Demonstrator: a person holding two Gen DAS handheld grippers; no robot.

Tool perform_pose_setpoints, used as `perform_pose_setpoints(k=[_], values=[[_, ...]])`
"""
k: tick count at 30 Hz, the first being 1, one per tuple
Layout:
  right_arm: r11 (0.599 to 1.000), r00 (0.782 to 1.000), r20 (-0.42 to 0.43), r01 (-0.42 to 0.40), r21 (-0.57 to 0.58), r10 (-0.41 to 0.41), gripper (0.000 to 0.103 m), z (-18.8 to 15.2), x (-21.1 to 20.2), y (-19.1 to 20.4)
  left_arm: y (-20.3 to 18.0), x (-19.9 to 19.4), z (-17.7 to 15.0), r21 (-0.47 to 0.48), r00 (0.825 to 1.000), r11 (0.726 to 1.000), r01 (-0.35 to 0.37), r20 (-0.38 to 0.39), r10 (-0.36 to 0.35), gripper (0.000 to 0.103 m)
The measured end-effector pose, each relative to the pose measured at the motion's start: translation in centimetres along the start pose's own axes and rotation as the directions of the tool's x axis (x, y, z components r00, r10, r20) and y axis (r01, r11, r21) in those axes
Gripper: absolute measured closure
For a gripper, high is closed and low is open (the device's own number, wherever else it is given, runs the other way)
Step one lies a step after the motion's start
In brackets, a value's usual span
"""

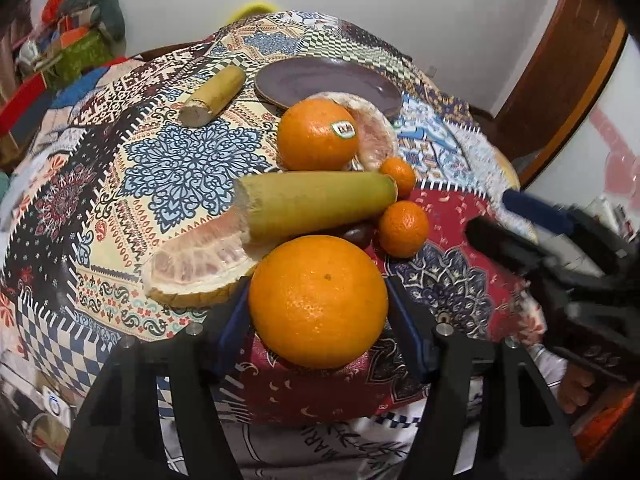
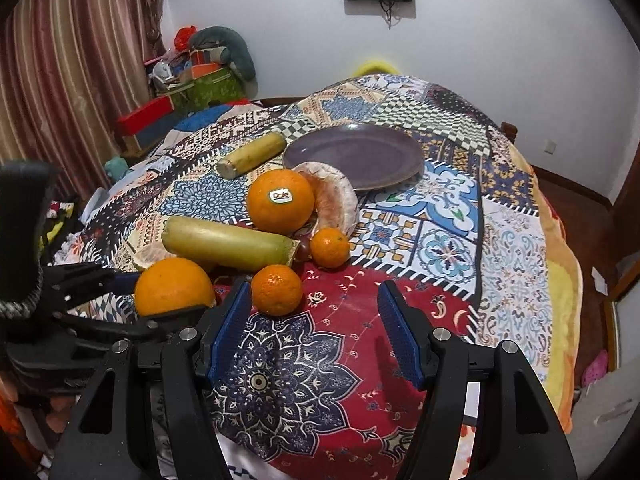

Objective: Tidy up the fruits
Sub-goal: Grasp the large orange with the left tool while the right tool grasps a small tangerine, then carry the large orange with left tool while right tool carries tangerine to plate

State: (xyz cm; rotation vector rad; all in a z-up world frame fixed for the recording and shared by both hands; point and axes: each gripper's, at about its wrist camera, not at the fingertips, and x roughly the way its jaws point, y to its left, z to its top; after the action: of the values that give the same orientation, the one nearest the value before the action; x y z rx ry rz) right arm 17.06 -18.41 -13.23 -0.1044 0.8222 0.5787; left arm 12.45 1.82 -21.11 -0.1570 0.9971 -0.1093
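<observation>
The left hand-held gripper [image 1: 318, 308] stands about half open around a large orange [image 1: 318, 302] at the near edge of the counter [image 2: 516, 240], which is draped in a busy patchwork cloth. Its blue pads [image 1: 234, 316] sit at either flank of the fruit, very close, though I cannot tell whether they press on the peel; the orange rests on the cloth. The right hand-held gripper [image 2: 314, 328] is also about half open and holds nothing: its blue pads [image 2: 230, 328] straddle bare red cloth, and a small mandarin [image 2: 277, 290] lies just ahead of its left pad, near but apart from it. A second mandarin [image 2: 330, 248] sits a little farther back. Between the two mandarins and the large orange a long green-yellow stalk piece [image 2: 228, 244] lies across the cloth, with a pomelo wedge [image 1: 200, 268] beside its cut end, just left of the held-about orange. Behind the stalk stands another orange with a sticker [image 2: 280, 200], leaning against a second pomelo wedge [image 2: 336, 200]. A shorter stalk piece [image 2: 252, 156] lies apart to the left of an empty purple plate [image 2: 356, 156], which sits at the far side of the pile, its rim touching or nearly touching the far wedge. A small dark fruit [image 1: 358, 234] peeks out under the long stalk.
</observation>
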Motion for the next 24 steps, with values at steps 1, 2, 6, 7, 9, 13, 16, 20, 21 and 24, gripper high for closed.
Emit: perform_pose_setpoints(k=[1, 2, 6, 7, 9, 13, 16, 20, 21, 24], values=[[1.0, 1.0, -0.005, -0.003, -0.001, 0.003, 0.041, 0.0, 0.2, 0.0, 0.2, -0.5, 0.2, -0.002, 1.0, 1.0, -0.013, 0.016, 0.013, 0.039], [1.0, 1.0, -0.013, -0.009, -0.002, 0.009, 0.041, 0.0, 0.5, 0.1, 0.2, -0.7, 0.3, 0.0, 0.999, 1.0, -0.021, 0.025, 0.021, 0.039], [0.999, 0.998, -0.042, -0.037, 0.002, 0.037, 0.041, 0.1, 1.7, 0.4, 0.7, -2.3, 0.8, -0.004, 0.997, 1.0, -0.029, 0.072, 0.029, 0.039], [0.999, 0.998, -0.047, -0.043, 0.002, 0.043, 0.041, 0.1, 2.0, 0.5, 0.9, -2.6, 1.0, -0.007, 0.996, 0.999, -0.034, 0.084, 0.035, 0.039], [0.999, 0.997, -0.06, -0.054, -0.005, 0.054, 0.041, 0.1, 2.5, 0.9, 1.1, -3.0, 1.2, -0.009, 0.994, 0.999, -0.042, 0.098, 0.043, 0.039], [0.997, 0.993, -0.091, -0.078, -0.011, 0.077, 0.054, 0.3, 3.7, 1.4, 1.5, -3.5, 1.6, -0.014, 0.991, 0.998, -0.059, 0.12, 0.06, 0.039], [0.997, 0.99, -0.12, -0.078, -0.006, 0.077, 0.06, 0.3, 4.7, 1.4, 1.6, -3.6, 1.8, -0.015, 0.99, 0.998, -0.067, 0.127, 0.069, 0.039], [0.993, 0.985, -0.125, -0.117, 0.001, 0.116, 0.068, 0.2, 4.8, 1.5, 1.8, -3.6, 2.0, -0.017, 0.989, 0.997, -0.069, 0.128, 0.07, 0.039], [0.994, 0.986, -0.123, -0.112, -0.005, 0.111, 0.068, 0.2, 4.7, 1.6, 1.8, -3.7, 2.0, -0.017, 0.989, 0.997, -0.07, 0.129, 0.072, 0.039], [0.995, 0.989, -0.111, -0.103, -0.006, 0.102, 0.069, 0.2, 4.3, 1.4, 1.7, -3.8, 2.2, -0.015, 0.988, 0.997, -0.074, 0.134, 0.075, 0.039]])
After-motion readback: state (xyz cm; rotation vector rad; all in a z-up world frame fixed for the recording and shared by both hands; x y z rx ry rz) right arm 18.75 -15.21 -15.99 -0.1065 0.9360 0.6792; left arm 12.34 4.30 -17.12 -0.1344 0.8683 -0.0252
